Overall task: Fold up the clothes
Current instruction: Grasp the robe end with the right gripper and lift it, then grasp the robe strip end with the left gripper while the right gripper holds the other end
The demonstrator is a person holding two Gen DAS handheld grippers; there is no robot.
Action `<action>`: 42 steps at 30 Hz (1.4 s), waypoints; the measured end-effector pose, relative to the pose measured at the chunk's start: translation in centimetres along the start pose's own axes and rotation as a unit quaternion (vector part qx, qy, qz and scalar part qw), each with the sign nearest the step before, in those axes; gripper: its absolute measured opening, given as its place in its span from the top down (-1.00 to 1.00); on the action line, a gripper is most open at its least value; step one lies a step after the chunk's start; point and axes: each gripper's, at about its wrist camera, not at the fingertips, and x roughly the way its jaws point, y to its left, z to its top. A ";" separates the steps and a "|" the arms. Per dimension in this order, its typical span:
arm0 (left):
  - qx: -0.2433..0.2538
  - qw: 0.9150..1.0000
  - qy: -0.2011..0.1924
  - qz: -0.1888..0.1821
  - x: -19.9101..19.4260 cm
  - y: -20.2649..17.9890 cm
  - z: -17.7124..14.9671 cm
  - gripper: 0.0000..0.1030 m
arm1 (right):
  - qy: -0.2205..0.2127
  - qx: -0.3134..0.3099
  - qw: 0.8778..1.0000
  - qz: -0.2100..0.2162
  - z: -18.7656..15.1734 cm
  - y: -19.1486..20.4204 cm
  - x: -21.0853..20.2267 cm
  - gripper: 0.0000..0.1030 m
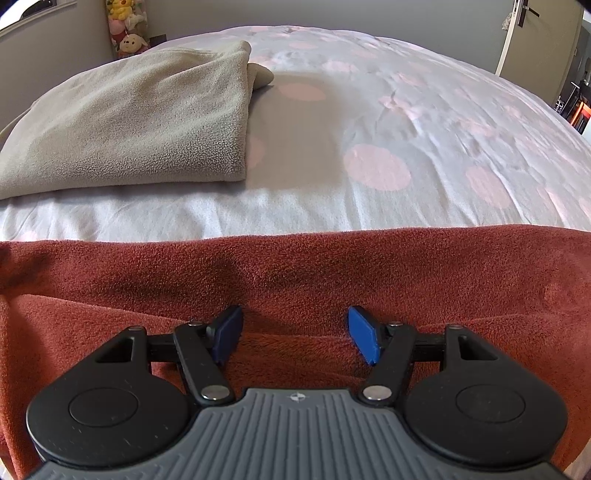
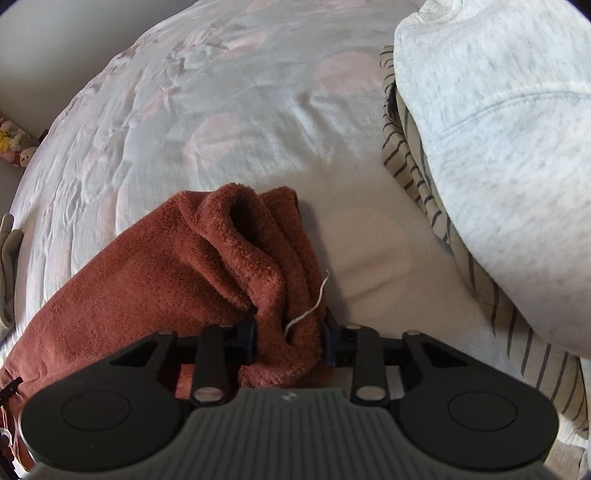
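A rust-red fleece garment (image 1: 295,273) lies across the near edge of the bed. My left gripper (image 1: 295,334) hovers over its near fold with the blue pads (image 1: 364,339) wide apart, so it is open; fabric lies under the gap but is not pinched. In the right wrist view the same red fleece (image 2: 147,280) is bunched into upright folds at its right end. My right gripper (image 2: 290,338) is shut on that bunch, with both pads pressed into the pile. A loose white thread (image 2: 314,299) hangs off the gripped part.
A folded beige fleece (image 1: 140,122) rests on the bed at the far left. A light grey sweatshirt (image 2: 498,129) lies on a striped garment (image 2: 443,206) to the right. The bedcover (image 1: 406,129) is pale with pink spots. Plush toys (image 1: 127,26) stand against the far wall.
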 end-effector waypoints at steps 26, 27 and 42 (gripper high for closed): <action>-0.049 0.994 -0.063 -0.071 -4.9 1.3 -0.5 -0.21 | -0.059 -0.118 0.981 0.142 -9.0 26.2 -6.5 0.45; -0.049 0.994 -0.062 -0.074 -4.9 1.3 -0.5 -0.21 | -0.053 -0.121 0.982 0.137 -9.8 26.9 -5.4 0.45; -0.029 0.992 -0.053 -0.111 -4.2 -0.1 -0.7 -0.21 | -0.038 -0.217 0.968 0.119 -16.9 31.9 1.5 -0.12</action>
